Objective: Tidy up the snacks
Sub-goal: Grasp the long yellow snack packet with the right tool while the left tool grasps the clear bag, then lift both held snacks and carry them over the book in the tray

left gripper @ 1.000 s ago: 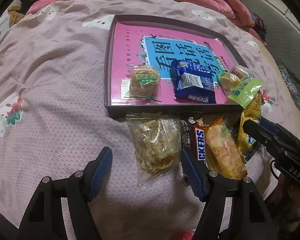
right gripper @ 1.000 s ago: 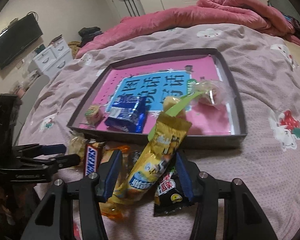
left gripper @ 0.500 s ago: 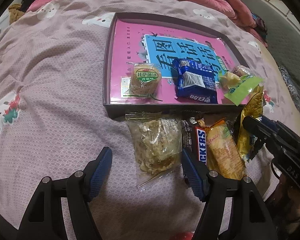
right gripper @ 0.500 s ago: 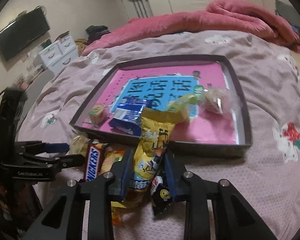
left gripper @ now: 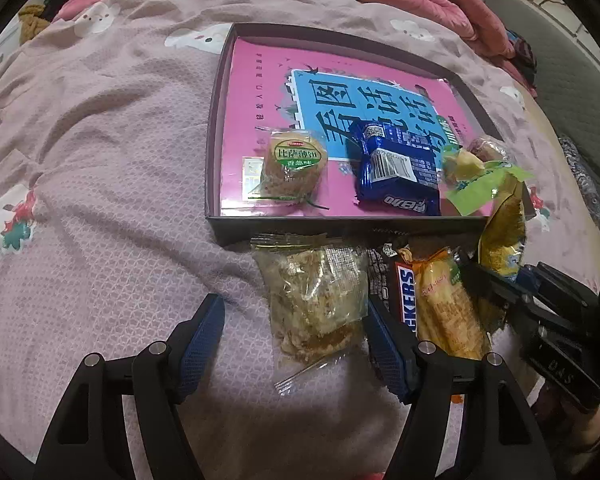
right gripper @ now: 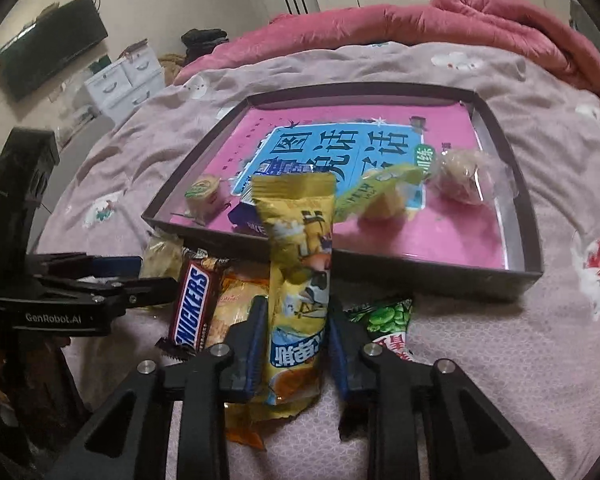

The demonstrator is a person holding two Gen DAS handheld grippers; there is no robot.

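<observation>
Your right tool [right gripper: 294, 344] has just clamped the yellow packet [right gripper: 298, 300]; its floppy top may snag the box [right gripper: 516, 184] wall. Left tool [left gripper: 292, 344] gapes, empty.

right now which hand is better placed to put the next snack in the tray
Right. The right gripper has just closed on the yellow snack packet, which stands just before the tray. The left gripper is open around the clear pastry bag, gripping nothing.
</observation>
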